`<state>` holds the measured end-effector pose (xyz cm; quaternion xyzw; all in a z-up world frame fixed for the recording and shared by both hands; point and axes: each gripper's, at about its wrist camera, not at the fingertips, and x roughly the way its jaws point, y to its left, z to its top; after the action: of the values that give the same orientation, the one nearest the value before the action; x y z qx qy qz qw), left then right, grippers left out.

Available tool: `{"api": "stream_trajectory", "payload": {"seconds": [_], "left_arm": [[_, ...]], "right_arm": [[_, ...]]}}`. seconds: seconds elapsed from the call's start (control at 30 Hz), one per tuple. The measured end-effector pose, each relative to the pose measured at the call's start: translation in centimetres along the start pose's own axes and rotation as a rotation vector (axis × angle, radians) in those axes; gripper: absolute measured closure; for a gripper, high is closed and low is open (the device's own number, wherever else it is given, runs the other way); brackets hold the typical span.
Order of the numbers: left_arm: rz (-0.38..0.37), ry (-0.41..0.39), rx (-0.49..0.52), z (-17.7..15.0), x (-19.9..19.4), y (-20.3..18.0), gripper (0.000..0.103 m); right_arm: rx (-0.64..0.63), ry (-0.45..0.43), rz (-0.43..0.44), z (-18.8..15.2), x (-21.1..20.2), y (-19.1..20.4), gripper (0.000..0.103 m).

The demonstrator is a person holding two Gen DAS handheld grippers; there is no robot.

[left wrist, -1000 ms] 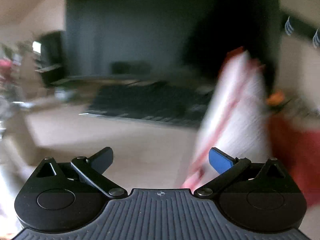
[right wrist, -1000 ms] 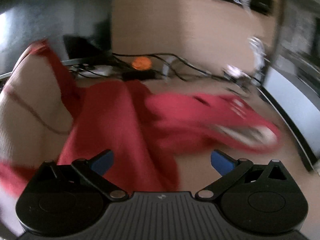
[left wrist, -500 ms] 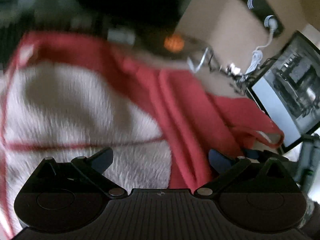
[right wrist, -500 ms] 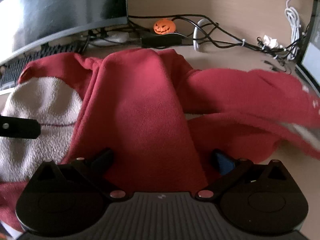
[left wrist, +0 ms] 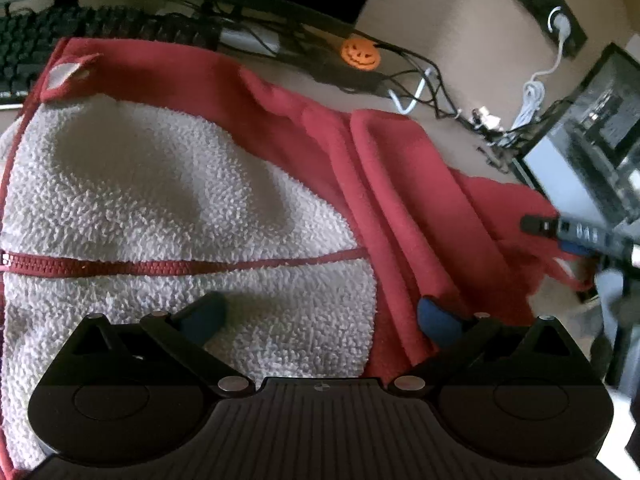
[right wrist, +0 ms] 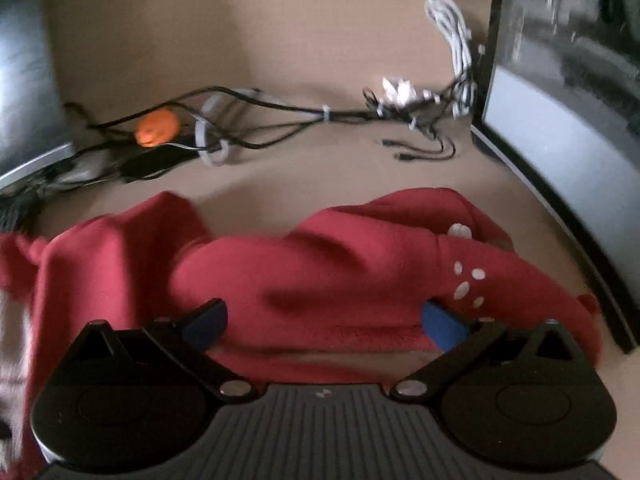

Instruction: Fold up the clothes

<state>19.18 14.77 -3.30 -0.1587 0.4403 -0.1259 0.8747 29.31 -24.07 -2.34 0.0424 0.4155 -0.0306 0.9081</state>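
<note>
Holding our left gripper (left wrist: 320, 316) and right gripper (right wrist: 324, 320) wide apart, gripping nothing, we hover over the red fleece jacket (left wrist: 400, 184) on the desk (right wrist: 300, 188).

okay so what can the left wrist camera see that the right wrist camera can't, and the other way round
Only the left wrist view shows the garment's white fleece lining, its red zipper, the keyboard and the right tongs by the far sleeve. Only the right wrist view shows the white paw print on the red sleeve. Both show the red garment, the orange pumpkin, tangled cables, and open tongs over fabric; left tongs.
</note>
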Motion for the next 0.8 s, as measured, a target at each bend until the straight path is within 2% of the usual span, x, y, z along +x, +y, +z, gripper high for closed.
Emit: {"api": "stream_trajectory", "payload": {"seconds": [0.1, 0.17, 0.27, 0.4, 0.5, 0.57, 0.67, 0.8], "left_arm": [[0.052, 0.001, -0.004, 0.0, 0.3, -0.9, 0.000], [0.087, -0.001, -0.032, 0.3, 0.4, -1.5, 0.000], [0.101, 0.005, -0.073, 0.4, 1.1, -2.8, 0.000], [0.175, 0.018, -0.088, 0.3, 2.1, -5.3, 0.000], [0.250, 0.028, -0.039, -0.1, 2.8, -7.1, 0.000], [0.280, 0.036, 0.000, -0.3, 3.1, -7.8, 0.000], [0.269, 0.047, 0.010, -0.2, 3.2, -7.9, 0.000], [0.229, 0.063, 0.004, 0.0, 3.0, -7.3, 0.000]], "right_arm": [[-0.059, 0.029, 0.010, 2.4, 3.6, -0.4, 0.000], [-0.141, 0.007, -0.004, 4.3, 5.6, 1.0, 0.000], [-0.240, -0.026, -0.011, 7.1, 8.2, 3.5, 0.000], [-0.293, -0.069, 0.086, 8.4, 6.1, 5.8, 0.000], [-0.351, -0.118, 0.111, 6.5, 2.3, 6.4, 0.000], [-0.376, -0.126, 0.164, 4.5, -0.6, 6.4, 0.000], [-0.398, -0.085, 0.230, 0.4, -3.9, 6.5, 0.000], [-0.389, -0.058, 0.225, -4.5, -5.5, 7.9, 0.000]]}}
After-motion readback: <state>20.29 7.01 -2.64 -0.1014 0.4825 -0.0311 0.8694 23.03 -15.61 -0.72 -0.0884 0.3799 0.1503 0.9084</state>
